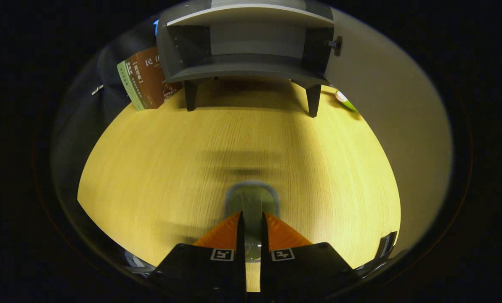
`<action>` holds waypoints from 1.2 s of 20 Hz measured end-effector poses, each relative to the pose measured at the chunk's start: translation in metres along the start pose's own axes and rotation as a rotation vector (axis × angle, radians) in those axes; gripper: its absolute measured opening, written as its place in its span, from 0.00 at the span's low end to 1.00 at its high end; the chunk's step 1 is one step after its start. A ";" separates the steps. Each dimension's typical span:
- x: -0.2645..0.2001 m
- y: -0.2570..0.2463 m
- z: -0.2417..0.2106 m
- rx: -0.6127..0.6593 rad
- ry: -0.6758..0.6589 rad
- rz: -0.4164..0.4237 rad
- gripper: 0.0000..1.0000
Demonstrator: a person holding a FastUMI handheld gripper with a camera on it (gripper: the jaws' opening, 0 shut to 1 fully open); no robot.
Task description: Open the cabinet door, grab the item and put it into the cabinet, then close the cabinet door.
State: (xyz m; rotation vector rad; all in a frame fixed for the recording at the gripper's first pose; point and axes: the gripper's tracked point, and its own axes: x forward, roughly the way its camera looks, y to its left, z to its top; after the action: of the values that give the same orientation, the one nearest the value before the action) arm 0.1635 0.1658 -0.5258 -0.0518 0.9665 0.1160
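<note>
The gripper has its fingers clamped narrowly on the item, a blurred, greenish, translucent rounded thing with a grey rim, held above the table, well short of the open grey cabinet

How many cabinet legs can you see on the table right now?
2. The left leg stands near the books; the right leg stands near a green thing. Rear legs may be hidden under the cabinet. The gripper is shut on a cup.
</note>
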 end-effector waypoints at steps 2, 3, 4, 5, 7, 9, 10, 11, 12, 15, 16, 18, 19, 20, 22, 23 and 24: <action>-0.019 0.001 0.017 0.019 -0.029 0.011 0.17; -0.030 0.002 0.027 0.024 -0.047 0.017 0.17; -0.043 0.005 0.039 0.035 -0.068 0.029 0.17; -0.057 0.008 0.053 0.043 -0.094 0.039 0.17; -0.087 0.011 0.083 0.056 -0.149 0.046 0.17; -0.113 0.013 0.111 0.074 -0.205 0.047 0.17; -0.127 0.012 0.124 0.079 -0.229 0.041 0.17; -0.139 0.011 0.138 0.081 -0.246 0.032 0.17; -0.152 0.010 0.151 0.088 -0.261 0.026 0.17; -0.184 0.014 0.195 0.108 -0.305 0.026 0.17; -0.191 0.018 0.211 0.118 -0.327 0.030 0.17; -0.203 0.022 0.246 0.132 -0.377 0.031 0.17; -0.208 0.023 0.261 0.133 -0.401 0.031 0.17; -0.208 0.023 0.273 0.126 -0.412 0.023 0.17; -0.204 0.023 0.296 0.115 -0.421 0.007 0.17; -0.199 0.024 0.308 0.111 -0.422 0.003 0.17; -0.194 0.026 0.320 0.115 -0.420 0.001 0.17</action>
State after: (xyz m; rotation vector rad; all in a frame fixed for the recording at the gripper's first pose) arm 0.3124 0.2073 -0.1844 0.0770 0.5520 0.0677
